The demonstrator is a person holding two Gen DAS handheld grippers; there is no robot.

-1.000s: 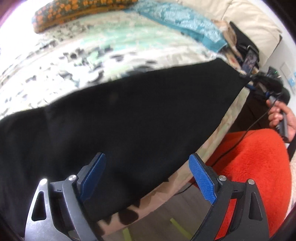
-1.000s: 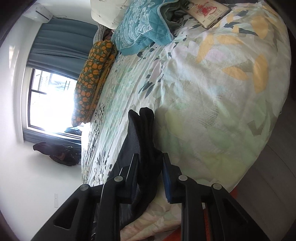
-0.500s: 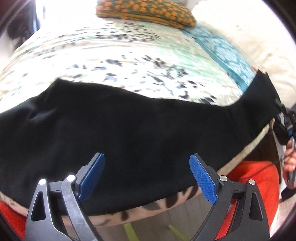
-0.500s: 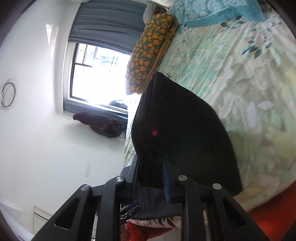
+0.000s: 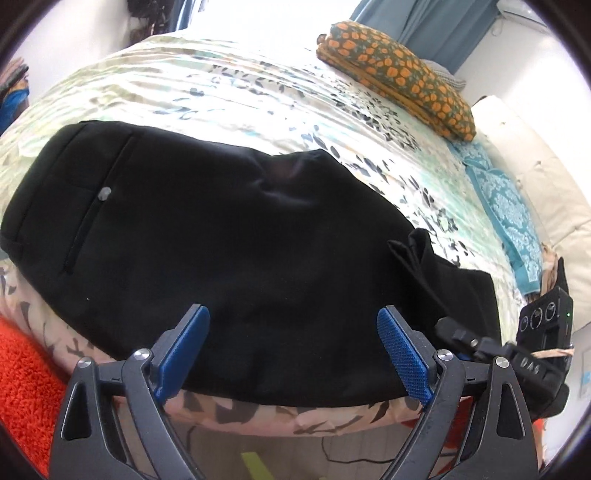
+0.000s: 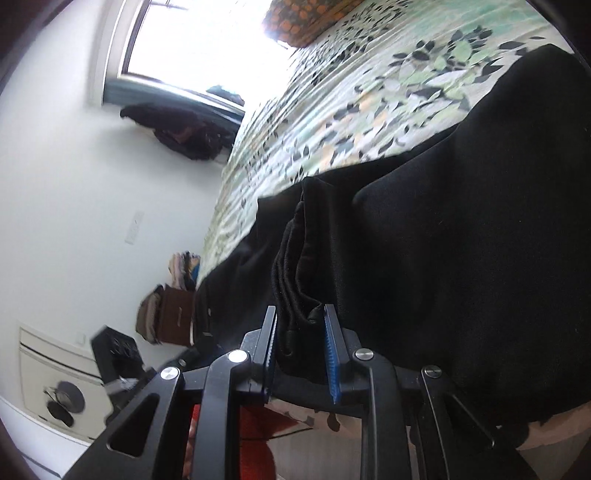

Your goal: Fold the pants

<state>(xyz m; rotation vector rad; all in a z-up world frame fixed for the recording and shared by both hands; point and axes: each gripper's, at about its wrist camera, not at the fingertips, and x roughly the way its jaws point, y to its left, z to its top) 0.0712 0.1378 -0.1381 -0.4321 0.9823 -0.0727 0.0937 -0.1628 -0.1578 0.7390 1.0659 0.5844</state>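
The black pants (image 5: 229,236) lie spread along the near edge of the bed (image 5: 258,92), partly doubled over themselves, with a pocket seam and a small pale button toward the left end. The left gripper (image 5: 293,354) hangs just off that near edge, released, its 2 blue pads wide apart and nothing between them; the cloth lies beyond the fingertips. The right gripper (image 6: 300,347) is clenched on a bunched, layered end of the pants, the folds squeezed between its 2 blue pads. From the left wrist view that same gripper shows at the right end of the pants, a strip of black cloth rising from it.

Around them: a floral bedspread, a folded orange-patterned blanket (image 5: 399,74) toward the far edge of the bed, a teal patterned quilt (image 5: 506,210) toward the right edge, and a cream headboard or cushion beyond it. Red shaggy cloth (image 5: 22,384) sits below the near edge at the left. A dark cable trails on the floor under the bed edge. Blue curtains (image 5: 424,26) hang by the bright window.
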